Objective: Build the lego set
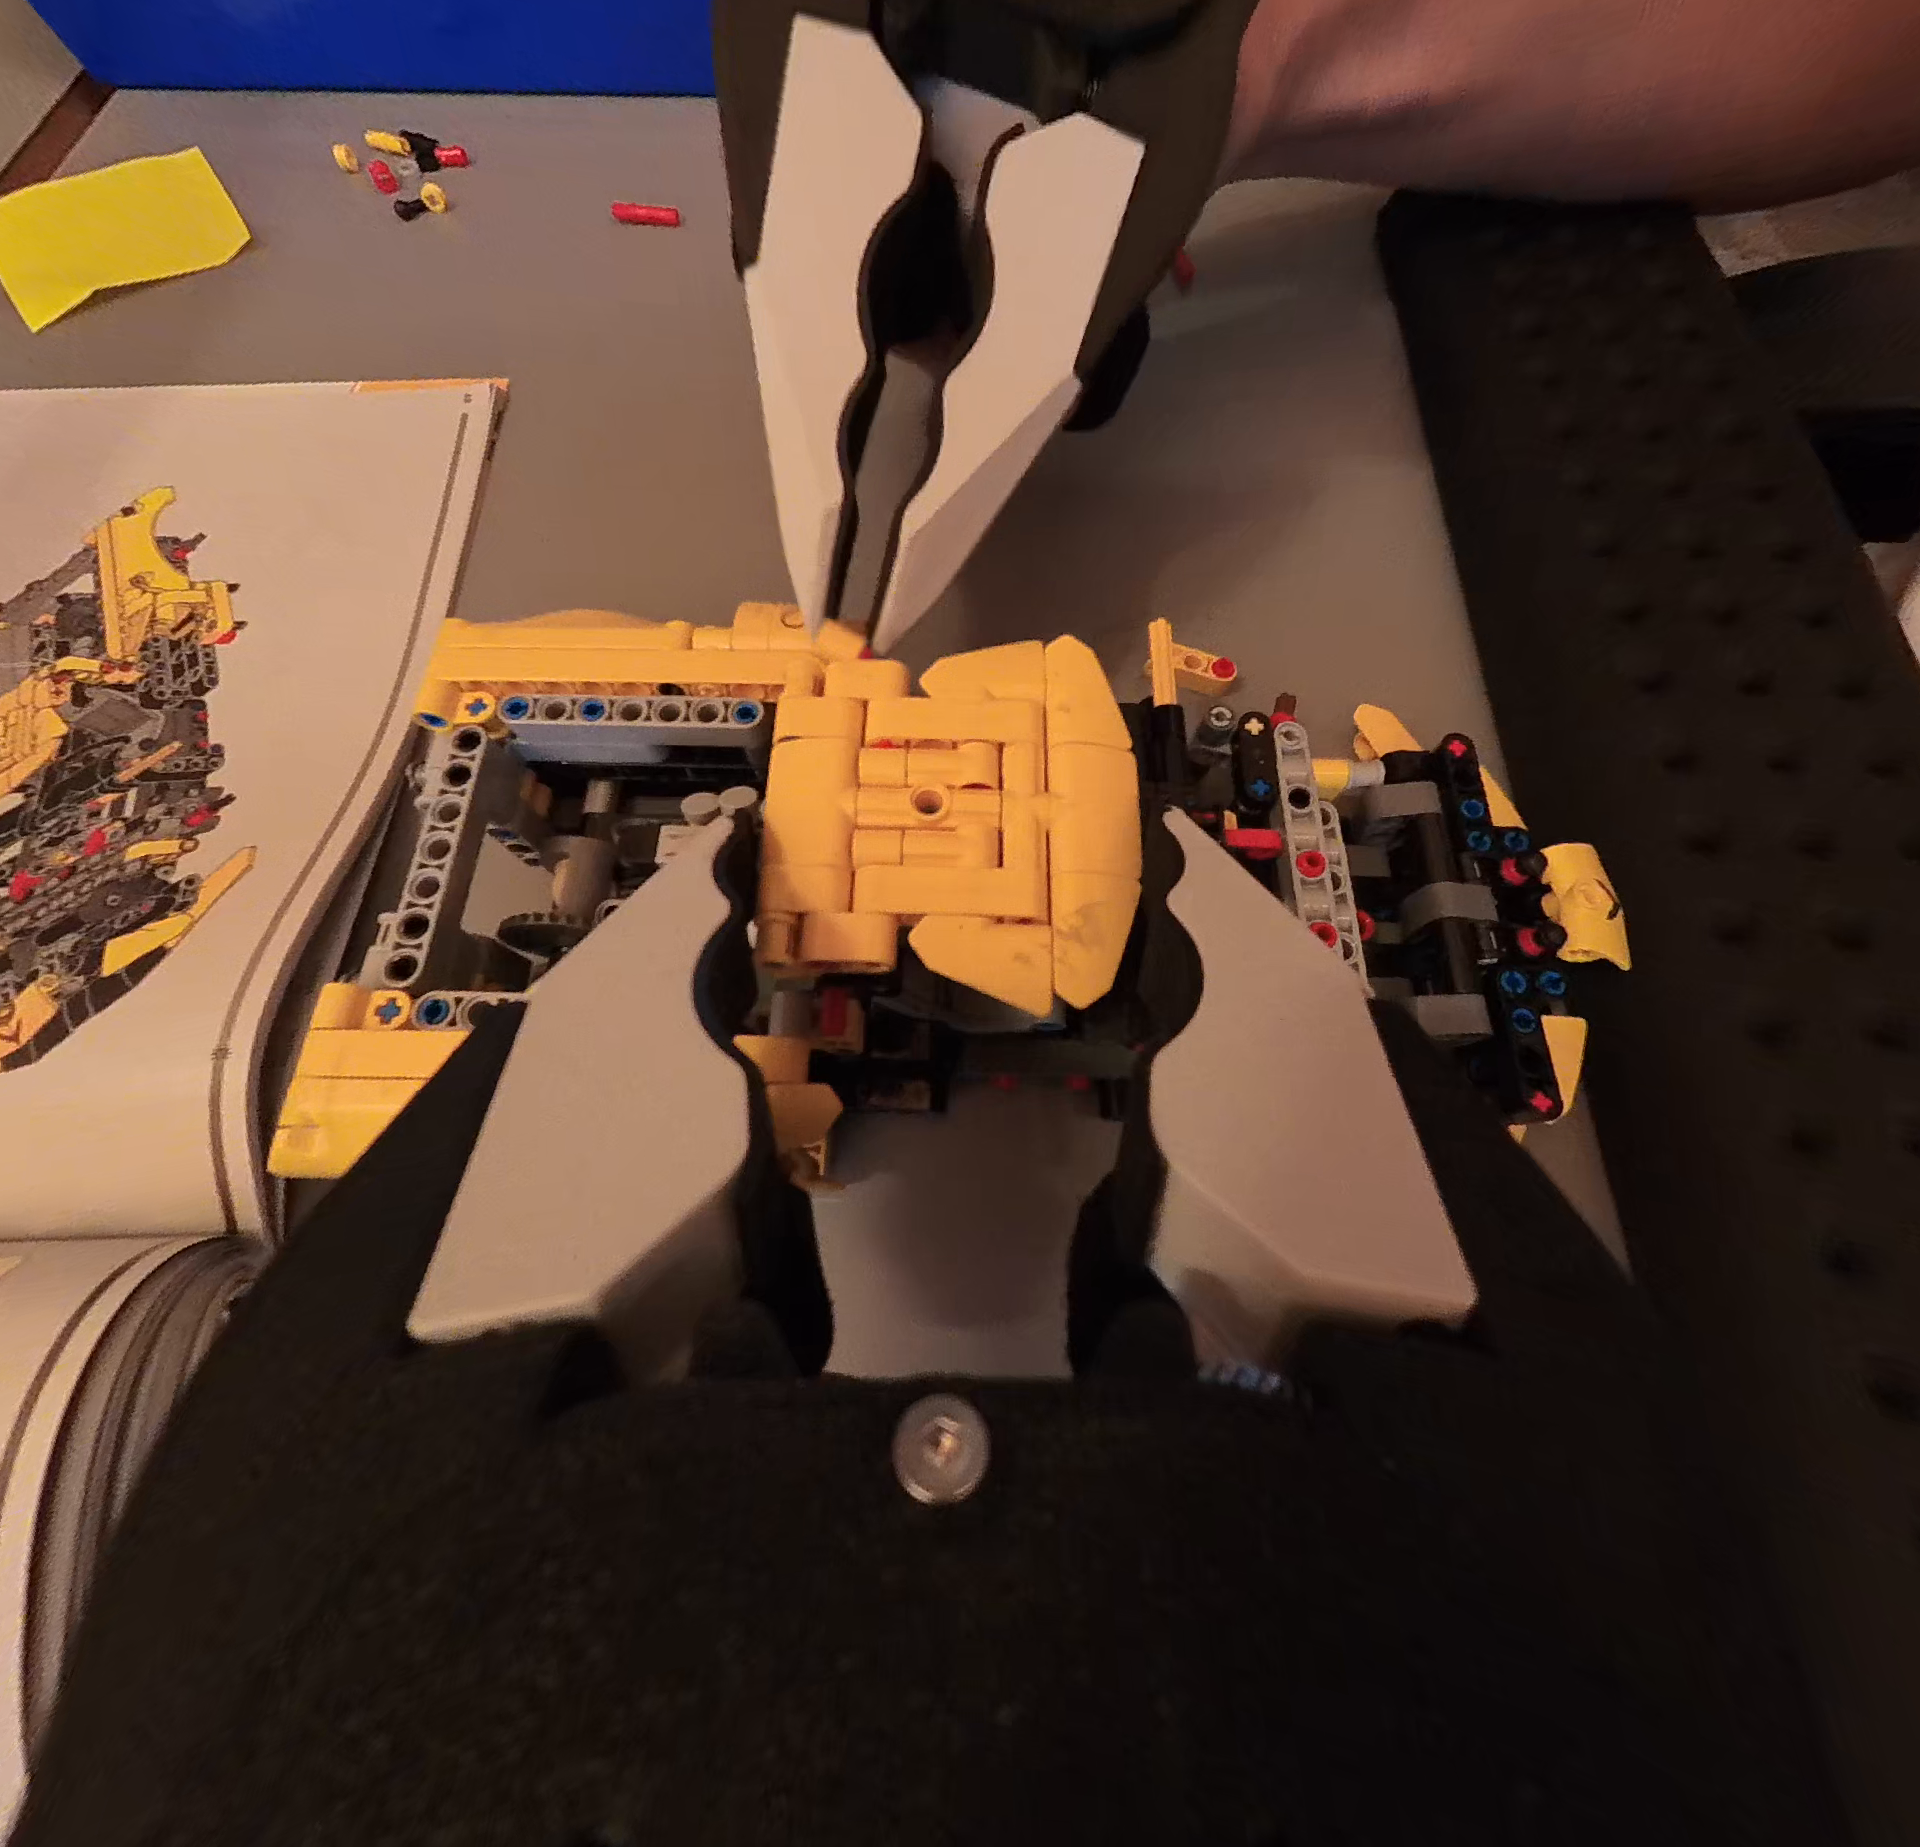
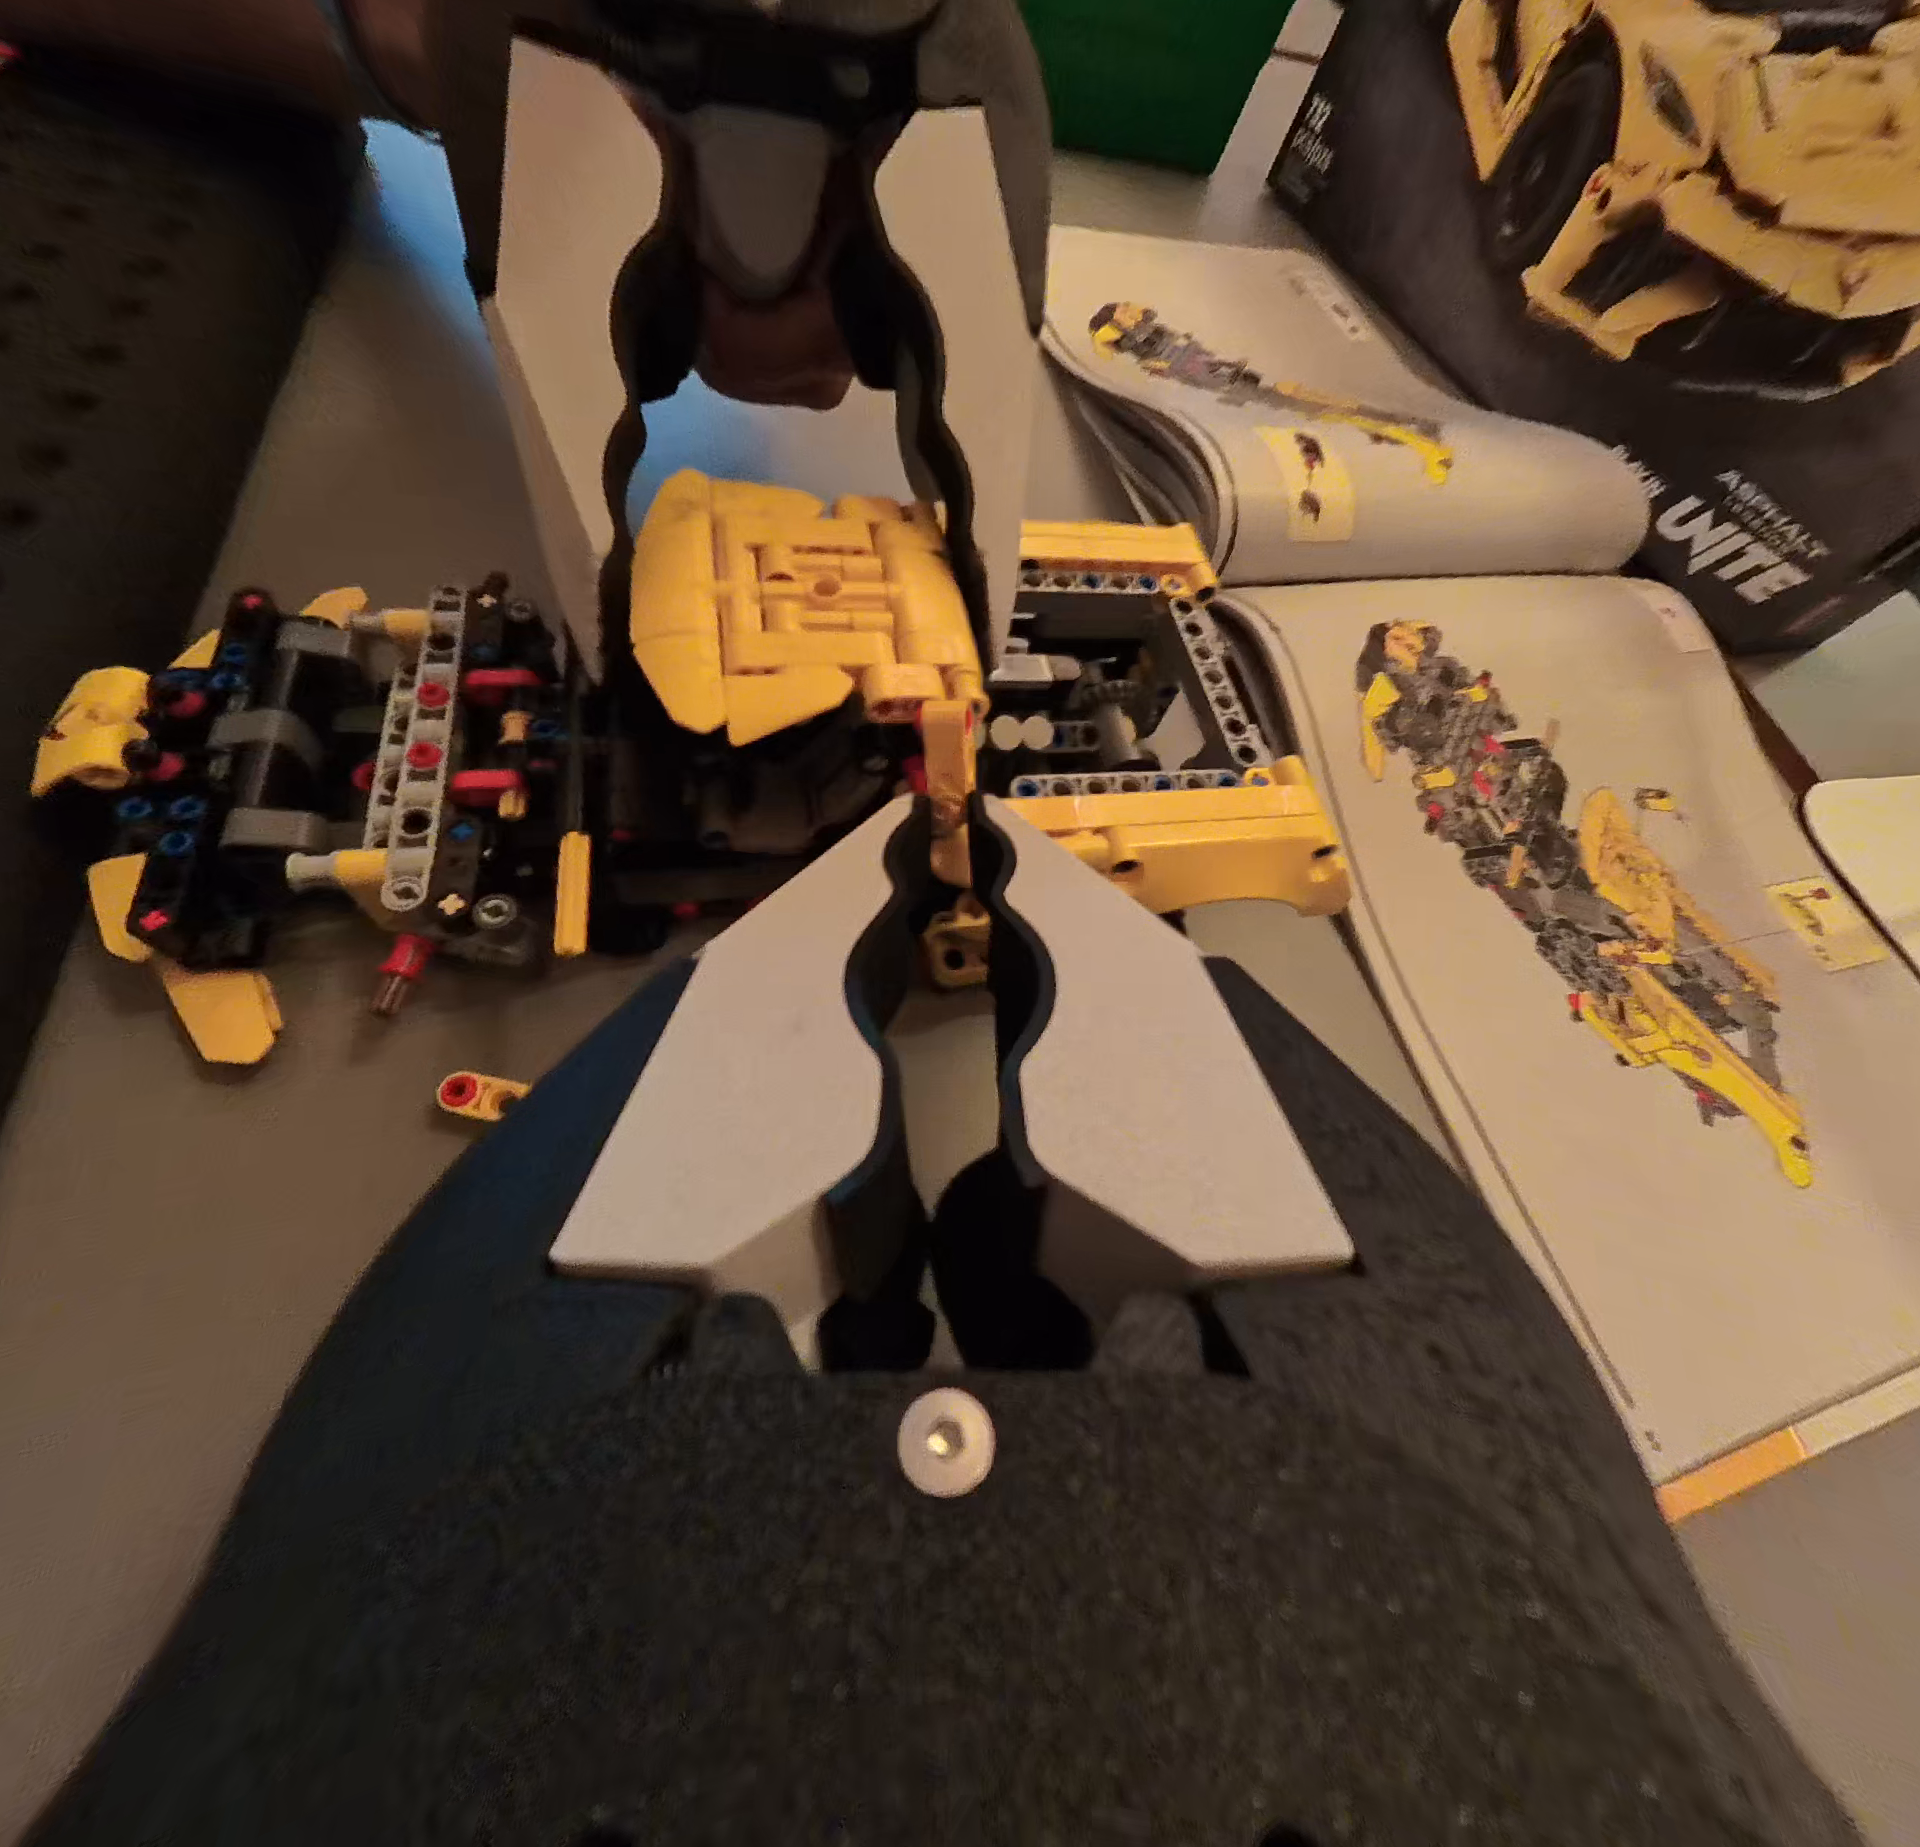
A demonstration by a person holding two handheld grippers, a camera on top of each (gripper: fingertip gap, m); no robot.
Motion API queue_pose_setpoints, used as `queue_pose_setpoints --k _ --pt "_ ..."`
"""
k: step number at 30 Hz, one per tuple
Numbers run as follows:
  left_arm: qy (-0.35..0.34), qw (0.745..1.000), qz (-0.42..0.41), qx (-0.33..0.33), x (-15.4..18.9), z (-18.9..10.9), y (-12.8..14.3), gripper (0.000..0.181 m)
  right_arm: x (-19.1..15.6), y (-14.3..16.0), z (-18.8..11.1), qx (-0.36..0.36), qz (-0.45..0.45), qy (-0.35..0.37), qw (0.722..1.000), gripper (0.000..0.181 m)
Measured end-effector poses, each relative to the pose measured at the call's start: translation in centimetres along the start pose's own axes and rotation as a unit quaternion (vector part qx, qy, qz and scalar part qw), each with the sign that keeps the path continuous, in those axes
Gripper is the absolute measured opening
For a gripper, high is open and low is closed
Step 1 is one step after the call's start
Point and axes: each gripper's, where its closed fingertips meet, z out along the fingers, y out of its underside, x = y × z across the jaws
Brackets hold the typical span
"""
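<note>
R gripper (image 2: 945,810) is clamped on a small yellow piece (image 2: 951,758), upright, at the side of the car model (image 2: 810,634) facing its camera. L gripper (image 1: 940,841) has fingers spread wide, straddling the model's yellow roof block (image 1: 935,821) from the opposite side; contact w/ the block can't be told. Model sits mid-table (image 1: 623,343), half-built, black/grey frame exposed. Open instruction booklet (image 2: 1558,914) lies just beside it; set box (image 2: 1621,187) stands behind the booklet. Loose pins (image 1: 410,166) and yellow paper (image 1: 114,234) lie near the far table edge.
</note>
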Motion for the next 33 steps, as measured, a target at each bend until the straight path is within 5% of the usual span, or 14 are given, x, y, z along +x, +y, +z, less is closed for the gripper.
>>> queue_pose_setpoints --k 33 --pt "0.008 1.0 0.007 0.006 0.2 0.1 0.0 0.074 -0.6 0.3 0.0 0.008 -0.086 -0.089 0.992 0.005"
